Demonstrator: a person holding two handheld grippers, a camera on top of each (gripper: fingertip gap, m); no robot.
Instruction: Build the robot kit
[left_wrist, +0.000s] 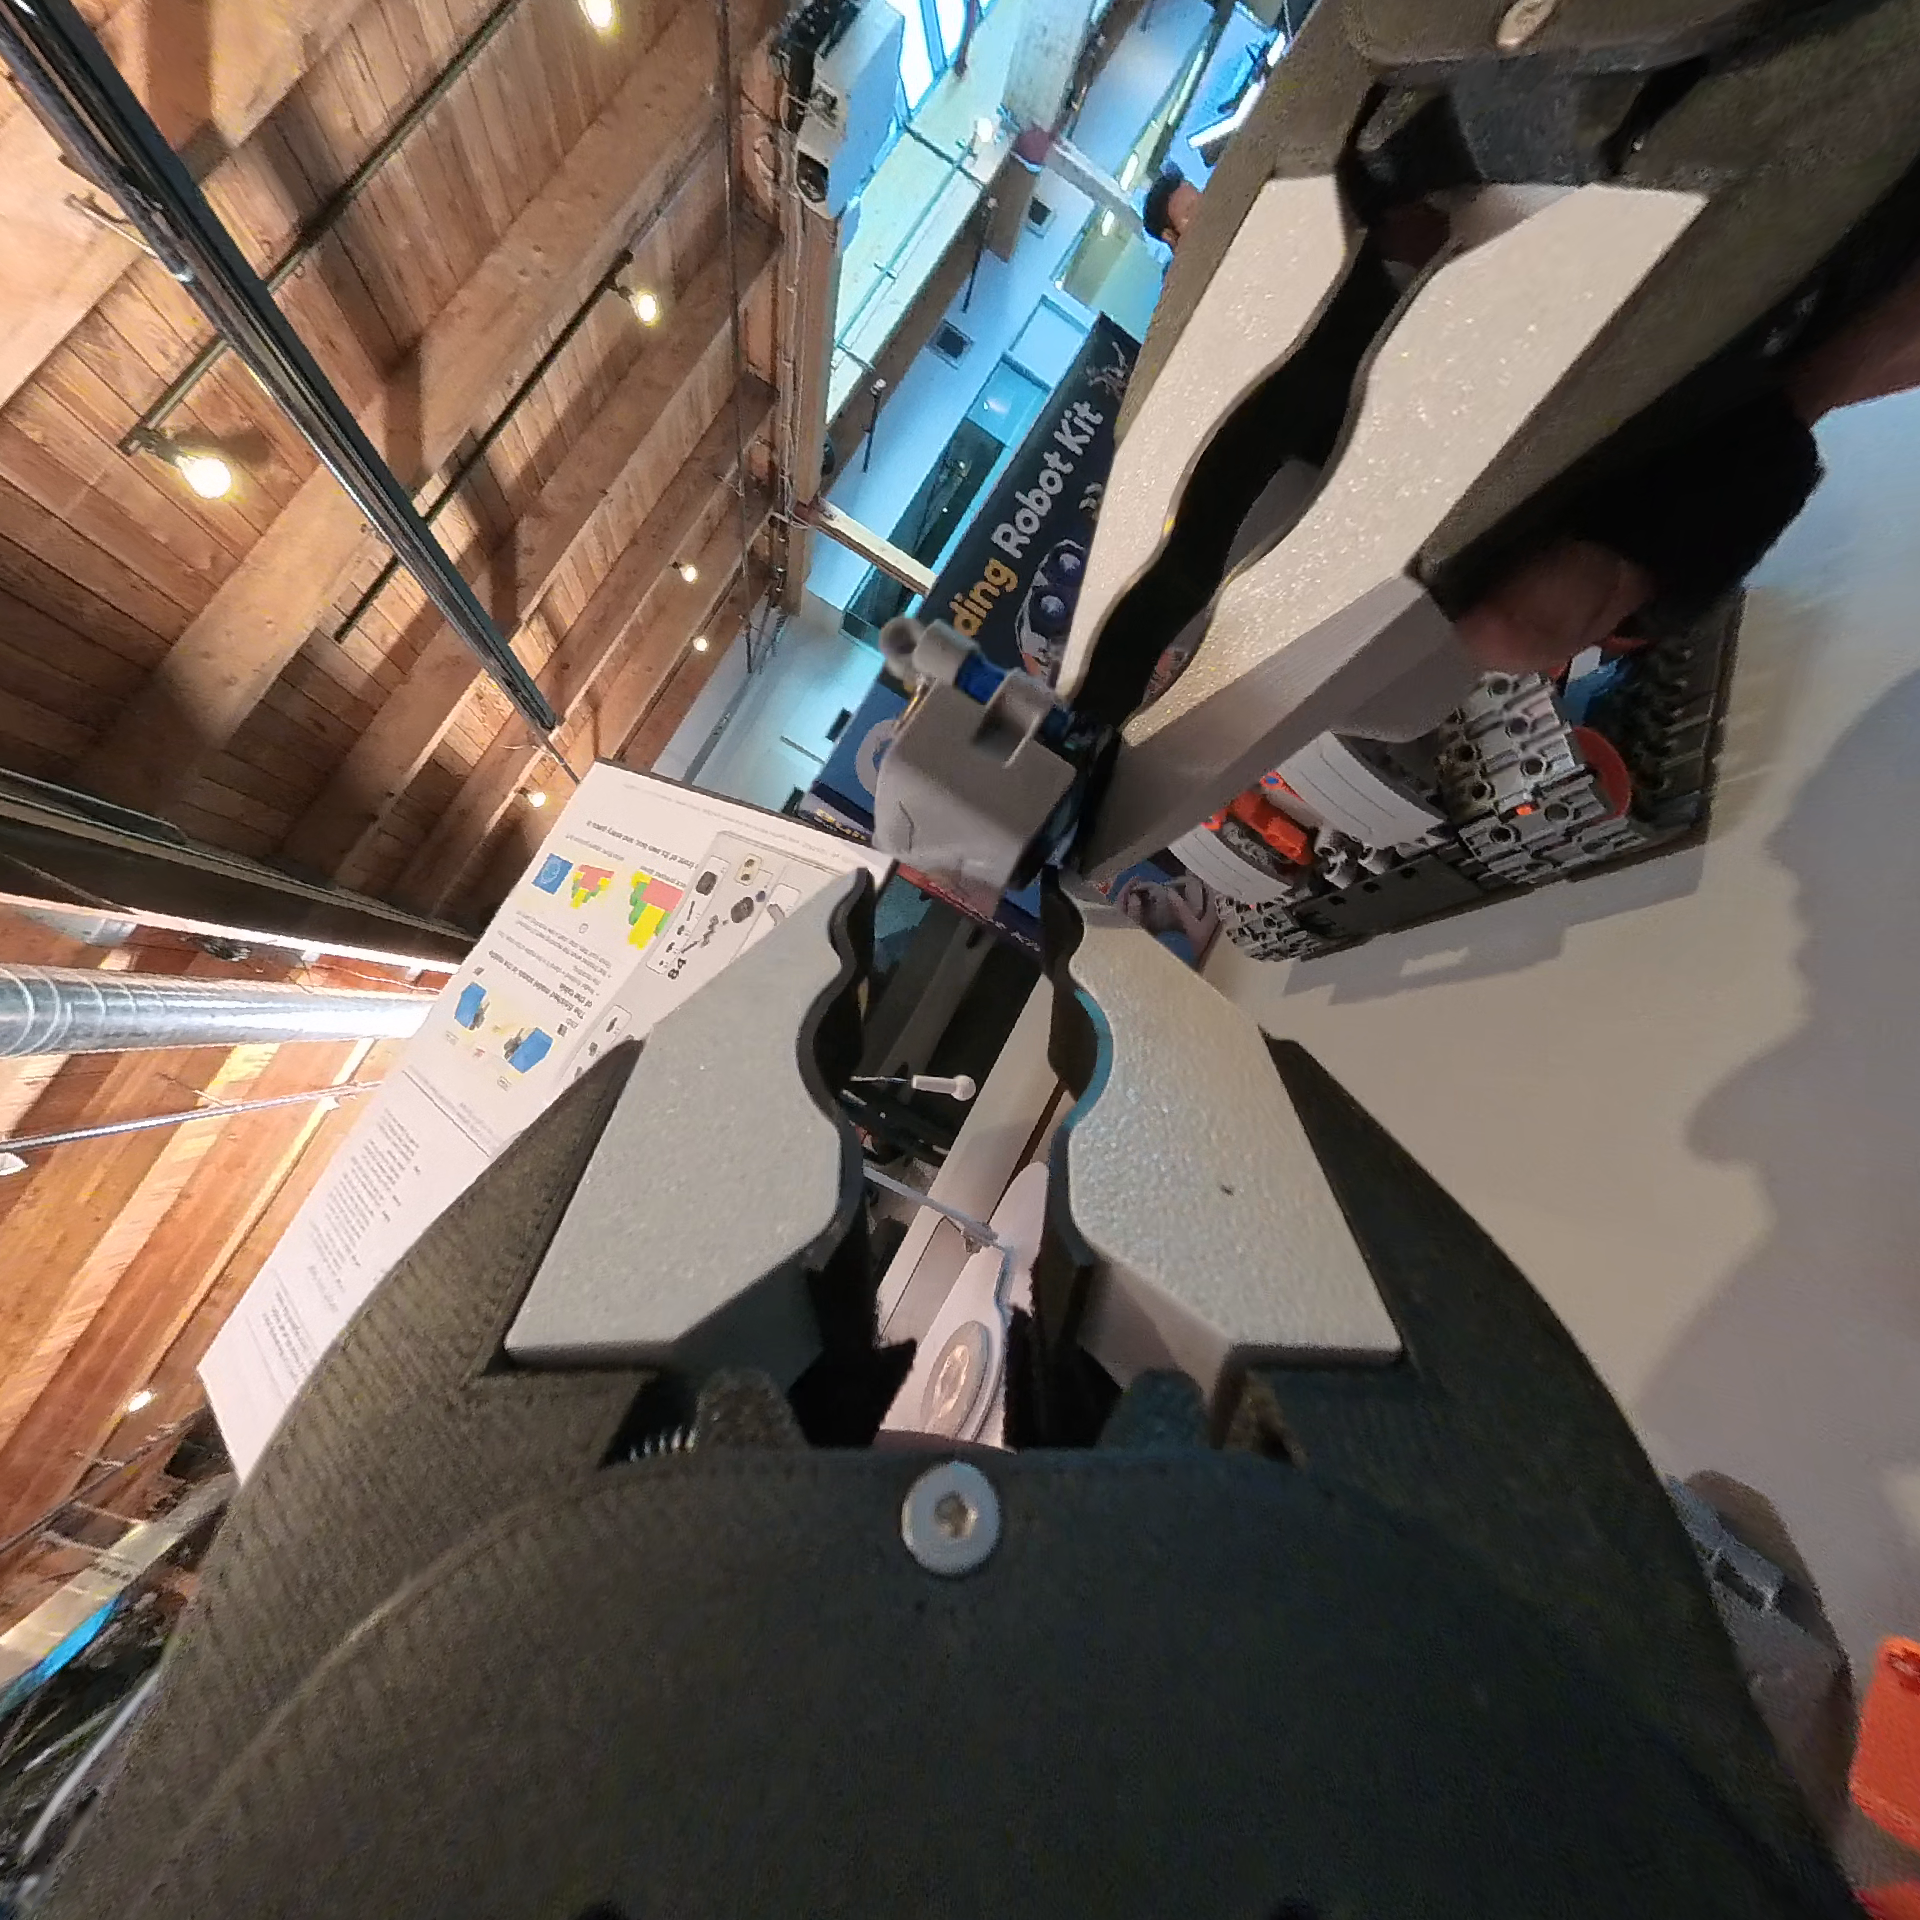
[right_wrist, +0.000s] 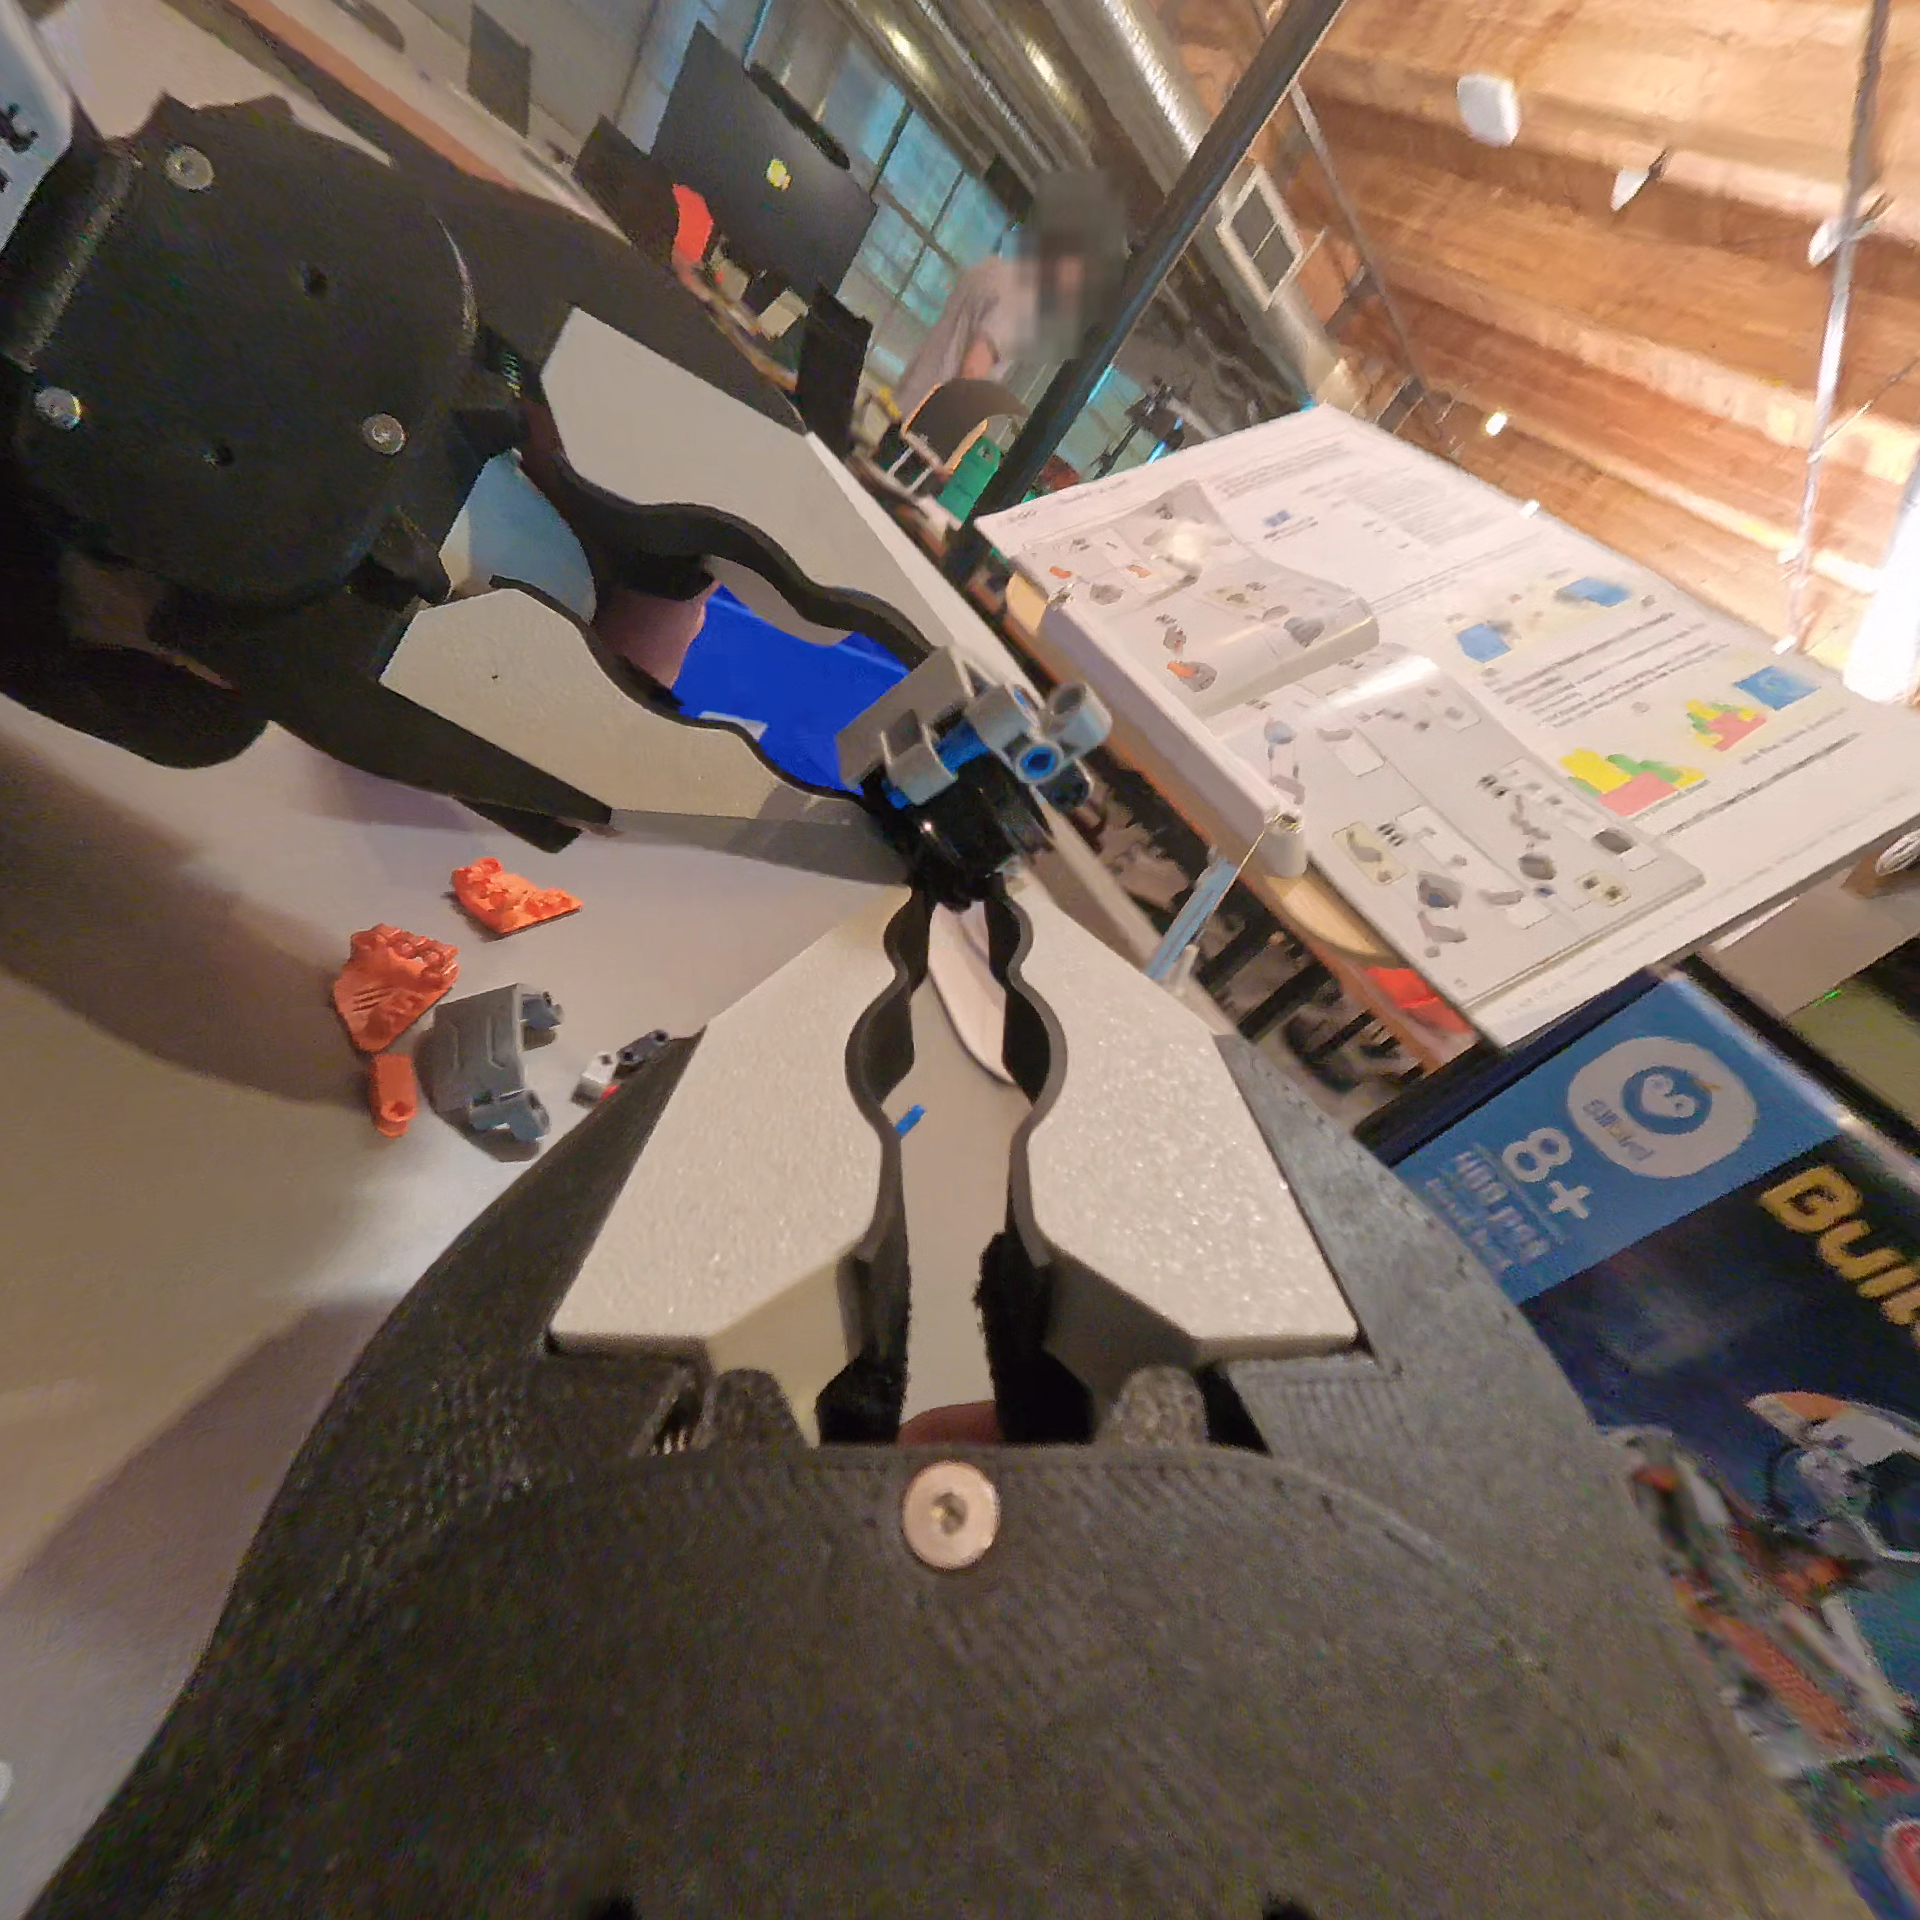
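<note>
While my right gripper (right_wrist: 951, 894) and left gripper (right_wrist: 883, 821) both pinch the brick assembly (right_wrist: 966, 748), orange pieces (right_wrist: 395, 982) lie below it on the pale table (right_wrist: 156, 1195). Its black underside is hard to make out.

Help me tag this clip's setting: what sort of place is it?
Probably a shared workshop or maker space: exposed wooden ceiling with track lights, a white worktable strewn with orange building-kit parts, and an open instruction booklet.
</note>
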